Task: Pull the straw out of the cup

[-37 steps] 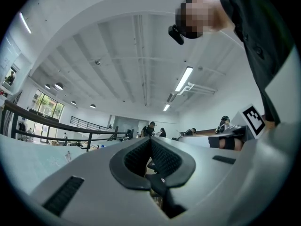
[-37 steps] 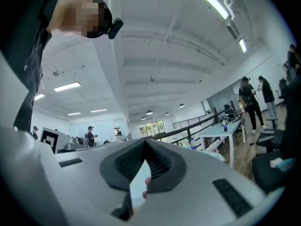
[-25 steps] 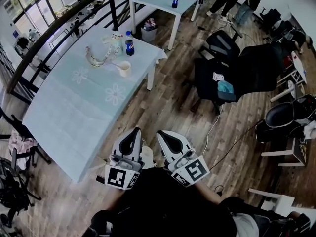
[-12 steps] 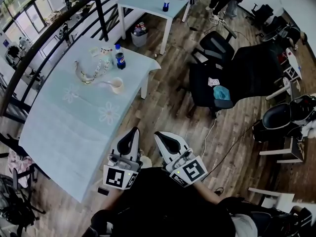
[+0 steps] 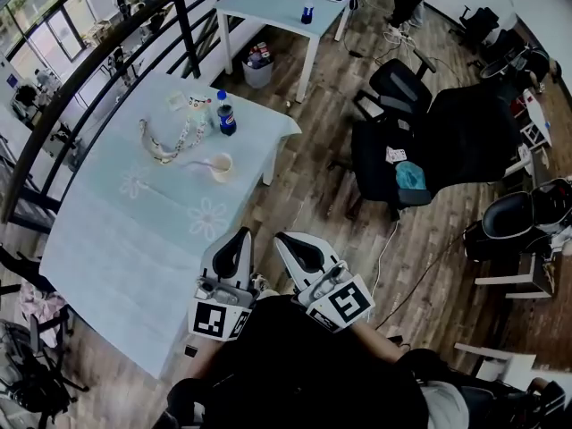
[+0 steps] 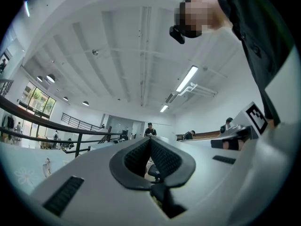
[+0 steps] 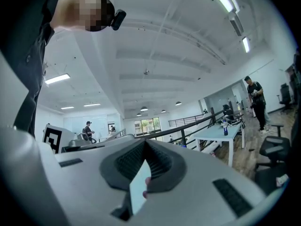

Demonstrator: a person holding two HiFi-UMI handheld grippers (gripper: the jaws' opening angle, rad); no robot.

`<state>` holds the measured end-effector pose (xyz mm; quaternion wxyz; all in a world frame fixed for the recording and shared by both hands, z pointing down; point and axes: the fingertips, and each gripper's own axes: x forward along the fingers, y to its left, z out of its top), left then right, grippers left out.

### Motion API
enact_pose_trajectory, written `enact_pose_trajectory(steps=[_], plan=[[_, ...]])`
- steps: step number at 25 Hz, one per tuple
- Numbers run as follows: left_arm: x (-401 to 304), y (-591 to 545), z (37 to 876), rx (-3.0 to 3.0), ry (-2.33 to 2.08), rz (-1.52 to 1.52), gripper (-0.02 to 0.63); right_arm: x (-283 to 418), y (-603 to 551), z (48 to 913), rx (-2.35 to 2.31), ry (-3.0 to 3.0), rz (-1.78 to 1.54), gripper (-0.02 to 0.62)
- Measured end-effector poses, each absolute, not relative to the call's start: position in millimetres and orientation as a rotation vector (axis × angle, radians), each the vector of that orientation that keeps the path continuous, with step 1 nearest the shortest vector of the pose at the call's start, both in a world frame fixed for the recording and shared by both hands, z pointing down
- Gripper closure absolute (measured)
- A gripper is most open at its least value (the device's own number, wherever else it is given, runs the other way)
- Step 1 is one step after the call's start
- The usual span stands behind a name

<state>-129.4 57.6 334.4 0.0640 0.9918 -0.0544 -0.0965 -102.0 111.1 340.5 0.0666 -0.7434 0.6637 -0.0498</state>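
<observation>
the table (image 5: 134, 231) with the cup (image 5: 221, 166) and straw (image 5: 201, 161) has drawn nearer; left gripper (image 5: 241, 234) and right gripper (image 5: 281, 239) stay clenched, empty, well short of it. nothing pulled yet.

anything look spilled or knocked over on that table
Nothing stands out. The cup stands upright with the straw in it, the bottle is upright too, and no spill shows on the table.

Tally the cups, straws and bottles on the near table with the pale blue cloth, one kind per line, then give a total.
Cup: 1
Straw: 1
Bottle: 1
Total: 3
</observation>
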Motion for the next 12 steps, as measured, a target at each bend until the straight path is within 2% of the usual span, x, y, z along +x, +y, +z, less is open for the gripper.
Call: enact_pose_trajectory(steps=[12], plan=[[-136, 12, 344, 2.974, -0.375, -0.271, 0.592, -104, 53, 349, -2.087, 2.197, -0.191, 0.586]])
